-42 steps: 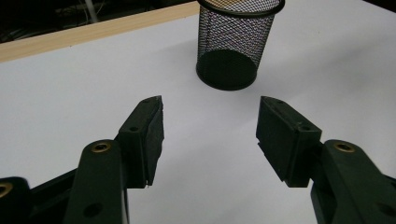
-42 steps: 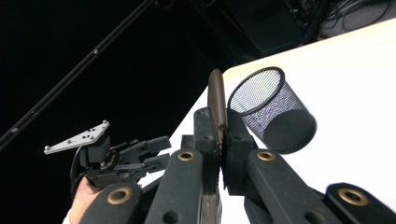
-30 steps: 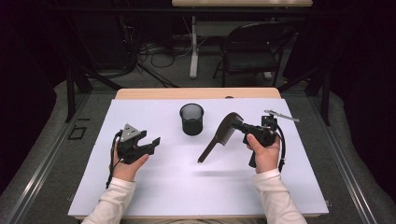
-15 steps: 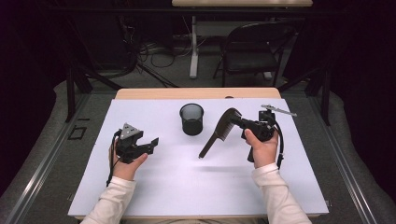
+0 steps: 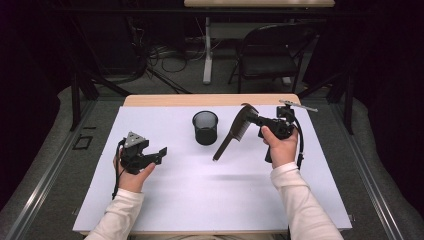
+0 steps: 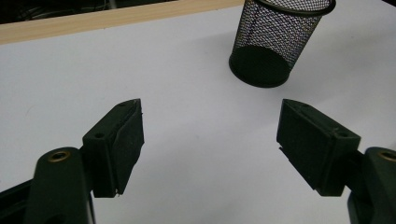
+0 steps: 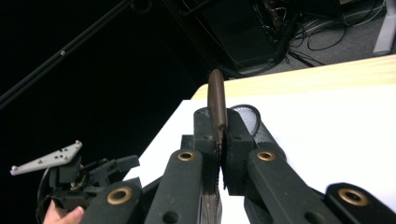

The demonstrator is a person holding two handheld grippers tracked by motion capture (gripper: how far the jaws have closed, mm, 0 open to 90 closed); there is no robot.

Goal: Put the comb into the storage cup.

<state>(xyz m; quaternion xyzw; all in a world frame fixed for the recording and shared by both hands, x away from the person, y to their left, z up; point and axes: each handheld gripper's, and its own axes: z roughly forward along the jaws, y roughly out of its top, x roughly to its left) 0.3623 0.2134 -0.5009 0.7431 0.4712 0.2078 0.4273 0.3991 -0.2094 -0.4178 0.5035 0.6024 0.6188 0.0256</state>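
My right gripper [image 5: 256,120] is shut on the wide end of a dark brown comb [image 5: 231,134], holding it in the air. The comb slants down to the left, just right of a black mesh cup [image 5: 205,127]. In the right gripper view the comb [image 7: 217,100] stands edge-on between the closed pads of that gripper [image 7: 219,135], with the mesh cup [image 7: 252,122] behind. My left gripper [image 5: 161,154] hovers over the left of the white sheet; its jaws have just been opening. In the left gripper view it [image 6: 210,140] stands open with nothing between the pads, the mesh cup [image 6: 275,42] ahead.
A white sheet [image 5: 200,200] covers the wooden table [image 5: 165,100]. A black chair [image 5: 272,55] and cables sit on the floor beyond the far edge. The left hand's gripper with its grey plate [image 7: 46,158] appears low left in the right gripper view.
The right hand has lifted the comb higher and a little farther from the person. The left gripper's jaws stand wider; that hand kept its place.
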